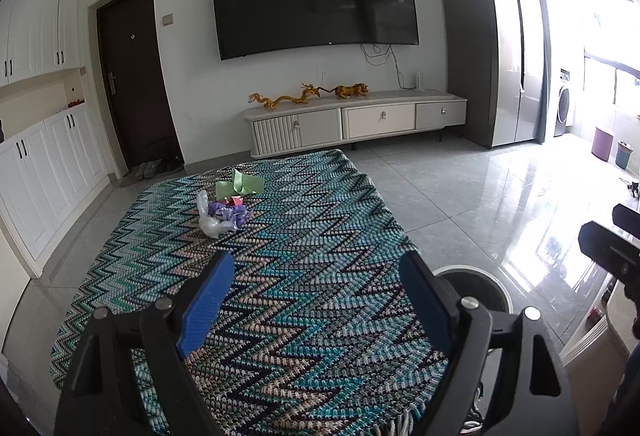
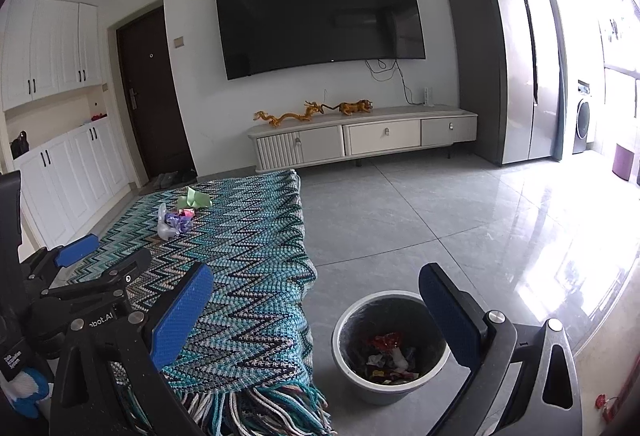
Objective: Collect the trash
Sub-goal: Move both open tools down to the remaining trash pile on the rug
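On the zigzag-covered counter [image 1: 304, 236] lies crumpled trash [image 1: 224, 210]; both the left gripper [image 1: 316, 268] and right gripper [image 2: 318, 284] hold jaws apart, empty.

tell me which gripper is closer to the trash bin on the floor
Right. The right gripper hangs open almost over the trash bin, just above its rim. The left gripper, also open, is over the zigzag cloth, with the bin off to its right.
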A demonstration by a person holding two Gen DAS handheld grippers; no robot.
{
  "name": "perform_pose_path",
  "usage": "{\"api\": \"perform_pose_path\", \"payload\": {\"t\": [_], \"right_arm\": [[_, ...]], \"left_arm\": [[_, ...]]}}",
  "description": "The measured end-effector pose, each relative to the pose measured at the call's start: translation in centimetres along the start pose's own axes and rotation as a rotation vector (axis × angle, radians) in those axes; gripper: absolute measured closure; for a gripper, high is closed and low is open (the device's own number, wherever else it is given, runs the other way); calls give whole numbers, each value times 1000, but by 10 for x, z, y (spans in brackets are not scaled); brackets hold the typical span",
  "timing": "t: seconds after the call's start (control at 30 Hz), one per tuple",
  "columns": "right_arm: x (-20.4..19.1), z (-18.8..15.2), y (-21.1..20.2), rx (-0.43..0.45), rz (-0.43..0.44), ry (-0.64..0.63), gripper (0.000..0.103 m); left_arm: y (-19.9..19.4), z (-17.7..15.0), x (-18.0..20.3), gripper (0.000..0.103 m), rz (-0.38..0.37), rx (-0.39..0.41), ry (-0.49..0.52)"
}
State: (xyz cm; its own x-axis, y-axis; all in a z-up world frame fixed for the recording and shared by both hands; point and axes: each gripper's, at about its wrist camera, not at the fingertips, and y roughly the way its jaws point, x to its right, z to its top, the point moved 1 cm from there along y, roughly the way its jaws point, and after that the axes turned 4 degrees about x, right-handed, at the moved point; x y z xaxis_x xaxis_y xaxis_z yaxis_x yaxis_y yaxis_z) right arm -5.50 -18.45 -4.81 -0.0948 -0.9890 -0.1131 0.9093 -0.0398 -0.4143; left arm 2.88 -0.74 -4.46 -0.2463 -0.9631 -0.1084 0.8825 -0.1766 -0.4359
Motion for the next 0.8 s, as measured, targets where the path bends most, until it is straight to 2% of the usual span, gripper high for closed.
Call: {"api": "perform_pose_path", "payload": {"t": [0.17, 0.4, 0.5, 0.6, 0.73, 0.8], "right_arm": [[-15, 24, -4, 18, 44, -27, 0], [-56, 83, -12, 75, 180, -105, 5], [-74, 113, -6, 86, 256, -112, 12], [-91, 136, 0, 116, 286, -142, 16], [-110, 160, 24, 115, 375, -142, 34], [-119, 163, 43, 99, 387, -152, 38]], "left_arm": [[0, 16, -33, 19, 19, 23, -49], [9, 63, -125, 19, 159, 70, -151], [14, 78, -156, 19, 194, 79, -182], [23, 88, -182, 19, 203, 81, -226], [43, 89, -205, 21, 193, 66, -284], [59, 85, -213, 23, 179, 41, -306]]}}
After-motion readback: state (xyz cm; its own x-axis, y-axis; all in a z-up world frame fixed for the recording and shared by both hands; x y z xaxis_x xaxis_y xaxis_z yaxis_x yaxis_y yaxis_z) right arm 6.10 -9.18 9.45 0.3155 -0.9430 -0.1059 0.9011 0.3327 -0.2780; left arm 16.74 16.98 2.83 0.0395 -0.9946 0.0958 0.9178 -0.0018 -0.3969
